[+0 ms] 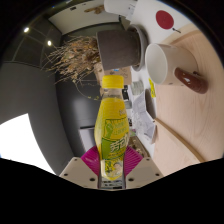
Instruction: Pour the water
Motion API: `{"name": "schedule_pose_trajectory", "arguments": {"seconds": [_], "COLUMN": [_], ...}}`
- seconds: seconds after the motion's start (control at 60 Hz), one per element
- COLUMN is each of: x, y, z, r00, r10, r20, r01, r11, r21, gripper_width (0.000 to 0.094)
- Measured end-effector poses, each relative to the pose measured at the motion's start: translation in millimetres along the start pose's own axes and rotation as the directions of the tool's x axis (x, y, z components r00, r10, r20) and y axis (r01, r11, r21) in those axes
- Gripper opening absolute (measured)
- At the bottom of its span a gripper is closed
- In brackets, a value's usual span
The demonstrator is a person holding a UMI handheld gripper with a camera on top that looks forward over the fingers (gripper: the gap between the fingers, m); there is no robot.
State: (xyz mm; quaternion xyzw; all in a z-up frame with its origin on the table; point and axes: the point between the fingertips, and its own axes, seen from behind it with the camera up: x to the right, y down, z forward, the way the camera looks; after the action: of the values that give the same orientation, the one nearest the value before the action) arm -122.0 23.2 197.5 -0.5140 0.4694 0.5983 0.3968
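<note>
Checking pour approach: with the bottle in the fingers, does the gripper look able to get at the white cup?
Probably yes. The gripper has its fingers shut on the yellow-capped bottle, and the white cup stands beyond it on the wooden table, mouth unobstructed. The brown pot sits beside the cup, not across the path.

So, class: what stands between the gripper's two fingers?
In the gripper view, a yellow-capped bottle stands upright between the gripper's fingers, with the white cup beyond it.

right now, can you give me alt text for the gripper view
The gripper holds a clear bottle with a yellow cap and a yellow-green label upright between its fingers. Beyond it on the pale wooden table stand a white cup and a brown pot of dry twigs.
</note>
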Motion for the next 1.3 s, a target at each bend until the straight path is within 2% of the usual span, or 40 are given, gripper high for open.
{"name": "schedule_pose_trajectory", "arguments": {"seconds": [0.183,0.4,0.517,0.617,0.7,0.8,0.9,1.0,1.083,1.15,1.3], "x": [10,10,5,-14,-44,-85,-123,-137,-126,-102,-30], "y": [-30,-30,-24,-28,-46,-79,-116,-165,-213,-249,-309], "z": [-1,-1,-3,-7,-15,-25,-46,-66,-78,-87,-99], "r00": [0.968,0.971,0.995,0.99,0.933,0.787,0.614,0.401,0.203,0.054,-0.183], "r10": [0.244,0.238,0.096,-0.13,-0.354,-0.61,-0.777,-0.886,-0.92,-0.916,-0.881], "r20": [0.052,0.024,-0.029,-0.055,-0.065,-0.095,-0.137,-0.232,-0.335,-0.398,-0.437], "r01": [-0.245,-0.238,-0.098,0.126,0.351,0.613,0.788,0.915,0.977,0.993,0.96], "r11": [0.97,0.971,0.994,0.989,0.935,0.79,0.615,0.4,0.215,0.092,-0.064], "r21": [0.0,-0.029,-0.056,-0.072,-0.052,0.001,0.042,0.056,0.002,-0.076,-0.272], "gripper_width": [0.0266,0.0267,0.0268,0.0268,0.027,0.0269,0.0268,0.0269,0.0269,0.027,0.027]}}
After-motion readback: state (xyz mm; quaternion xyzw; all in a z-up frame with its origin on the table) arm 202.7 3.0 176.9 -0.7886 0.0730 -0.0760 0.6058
